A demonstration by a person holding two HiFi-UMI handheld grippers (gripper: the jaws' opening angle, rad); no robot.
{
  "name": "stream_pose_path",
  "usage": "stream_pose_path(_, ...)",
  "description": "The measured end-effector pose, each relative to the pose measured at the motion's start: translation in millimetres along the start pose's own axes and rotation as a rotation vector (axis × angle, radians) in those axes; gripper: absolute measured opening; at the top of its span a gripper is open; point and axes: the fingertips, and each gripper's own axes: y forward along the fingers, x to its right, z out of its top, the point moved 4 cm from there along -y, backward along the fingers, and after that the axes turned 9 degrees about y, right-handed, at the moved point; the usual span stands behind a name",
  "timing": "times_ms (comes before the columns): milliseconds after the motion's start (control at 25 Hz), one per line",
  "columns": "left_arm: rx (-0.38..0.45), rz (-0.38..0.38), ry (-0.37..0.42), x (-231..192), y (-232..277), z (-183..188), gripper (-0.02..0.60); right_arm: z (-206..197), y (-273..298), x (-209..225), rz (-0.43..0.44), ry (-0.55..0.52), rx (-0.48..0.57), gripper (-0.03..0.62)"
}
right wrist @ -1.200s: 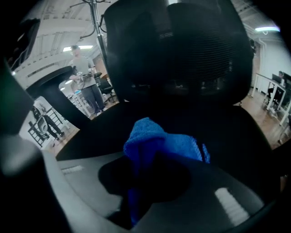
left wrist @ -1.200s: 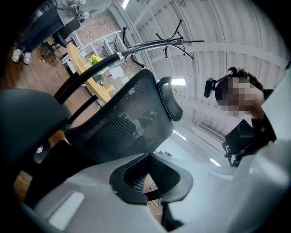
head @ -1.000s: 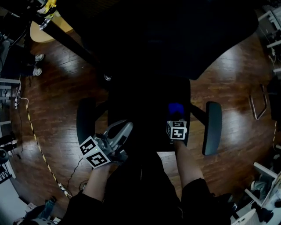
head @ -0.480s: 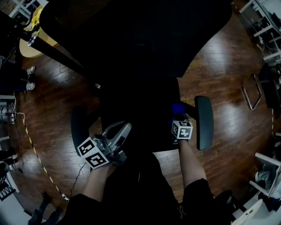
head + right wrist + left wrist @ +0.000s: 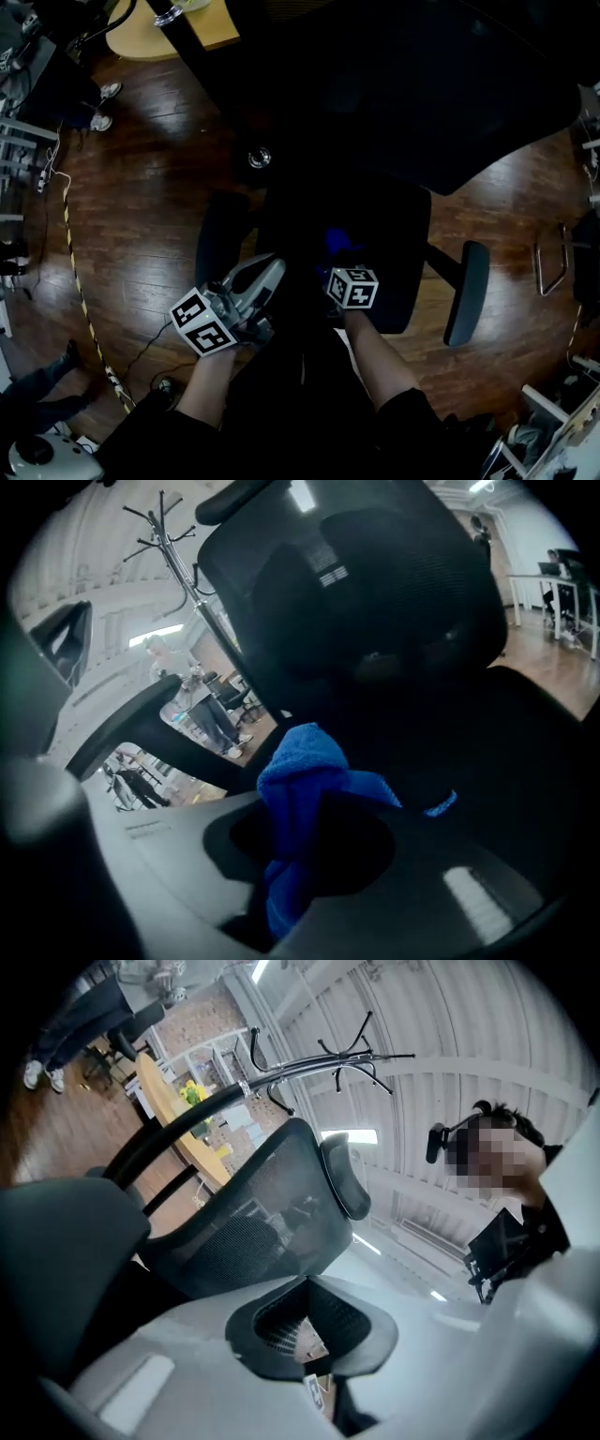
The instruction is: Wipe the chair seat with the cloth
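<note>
Your left gripper (image 5: 263,276) is off the seat's left front corner, just inside the left armrest (image 5: 217,246). Its jaws look closed with nothing in them, and its camera points up at the backrest rather than at the seat. The blue cloth (image 5: 302,772) is pinched in your right gripper (image 5: 314,855), so that hand is on the job and the left is spare. The cloth is bunched. Its long axis runs along the jaws, out past the tips, and the free end points toward the backrest (image 5: 356,592). In the head view it sits over the left-front part of the chair seat (image 5: 389,239). It's too dark to tell whether it presses on the fabric. Most of the uncovered seat lies right of the jaws and beyond them. The seat is skewed to you: the line between the armrests drops toward the right armrest (image 5: 466,292), and the backrest is up and right. My guess is any further stroke goes rightward or away from you, with the wad kept low. Nothing here shows how much of the seat is already wiped.
</note>
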Motion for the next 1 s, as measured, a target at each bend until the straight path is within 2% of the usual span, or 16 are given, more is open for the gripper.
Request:
stream_pose_path(160,0.081,0.098,0.007,-9,-32,7,-0.012,-37,48,-72,0.124,-0.061,-0.14,0.066)
stream_pose_path(280,0.122,0.154,0.006,-14,-53,8,-0.012,-74,70,-106,0.148,-0.121,-0.243,0.066)
stream_pose_path(360,0.144,0.178,0.003,-16,-63,10,-0.012,-88,77,-117,0.132,-0.171,-0.25,0.066)
stream_pose_path(480,0.155,0.2,0.004,-16,-75,9,-0.012,-93,74,-119,0.107,-0.217,-0.204,0.066)
stream_pose_path(680,0.142,0.202,-0.012,-13,-72,0,-0.012,-95,60,-99,0.061,-0.291,-0.202,0.066)
stream_pose_path(840,0.08,0.148,-0.014,-4,-47,-9,-0.012,-87,38,-53,0.015,-0.244,-0.19,0.066)
stream_pose_path(1000,0.014,0.093,-0.014,7,-19,-22,-0.012,-75,2,3,-0.079,-0.193,-0.143,0.066)
